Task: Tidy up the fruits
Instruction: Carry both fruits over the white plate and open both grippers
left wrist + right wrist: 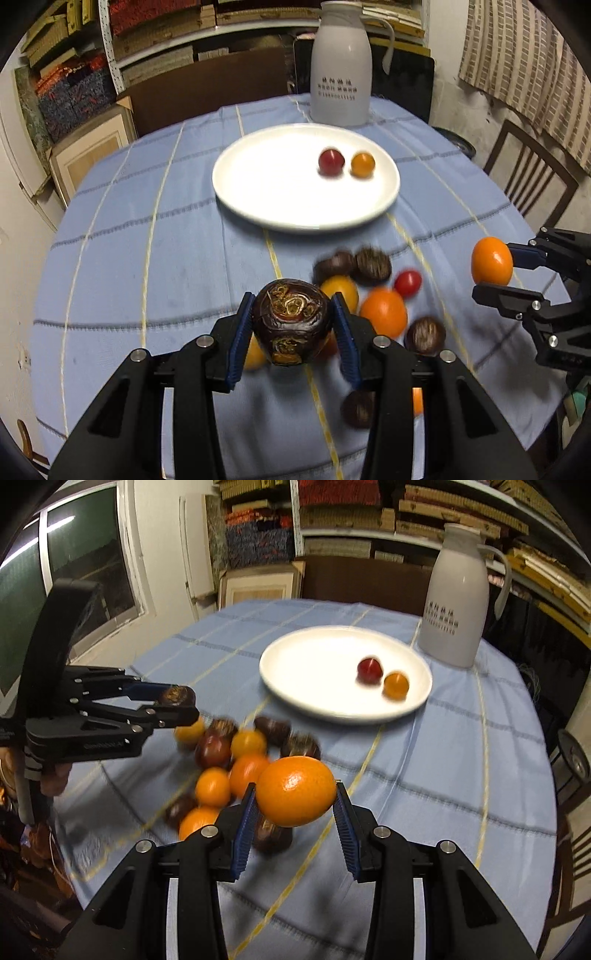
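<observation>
My left gripper [291, 325] is shut on a dark brown water chestnut [291, 321], held above the fruit pile; it also shows in the right wrist view [177, 701]. My right gripper [295, 801] is shut on an orange fruit [296, 792], which also shows in the left wrist view [492, 260]. A white plate [280, 199] holds a red tomato [331, 161] and a small orange tomato [362, 164]. A pile of oranges, tomatoes and chestnuts [236, 760] lies on the cloth in front of the plate.
A white thermos jug [339, 70] stands behind the plate on the round table with a blue checked cloth [147, 240]. A wooden chair [532, 173] stands at the right. Shelves with boxes [147, 37] fill the back wall.
</observation>
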Motion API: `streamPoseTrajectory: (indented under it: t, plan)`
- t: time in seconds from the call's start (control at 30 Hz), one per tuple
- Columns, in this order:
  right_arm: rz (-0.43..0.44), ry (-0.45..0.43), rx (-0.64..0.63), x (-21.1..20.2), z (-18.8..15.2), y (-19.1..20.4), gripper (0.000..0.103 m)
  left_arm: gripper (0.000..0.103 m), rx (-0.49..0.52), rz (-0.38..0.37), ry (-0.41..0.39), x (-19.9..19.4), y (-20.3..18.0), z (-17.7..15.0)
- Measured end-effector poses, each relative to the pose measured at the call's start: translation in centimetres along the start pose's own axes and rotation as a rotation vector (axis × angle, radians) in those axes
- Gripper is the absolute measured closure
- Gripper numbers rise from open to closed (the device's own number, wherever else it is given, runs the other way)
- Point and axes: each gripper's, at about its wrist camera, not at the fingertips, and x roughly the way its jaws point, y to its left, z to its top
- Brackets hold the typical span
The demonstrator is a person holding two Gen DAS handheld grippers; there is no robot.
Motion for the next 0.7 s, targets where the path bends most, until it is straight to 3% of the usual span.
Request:
streamPoseTrajectory:
  t: [0.33, 0.5, 0.7]
  plan:
    - [-0.030, -0.072, 0.063, 3.0, 7.4, -3.8, 0.062, 0.062, -0.001, 0.076, -0.011, 4.0, 1.2, 7.1]
    - [-0.064, -0.022, 0.100, 7.8, 10.3, -6.0, 0.062, 0.062, -0.026, 0.097, 0.037, 8.5, 2.2, 10.1]
    - [-0.082, 0.055, 0.139, 13.4, 11.4, -7.8, 0.062, 0.062, -0.049, 0.109, 0.093, 12.9, 2.9, 11.6]
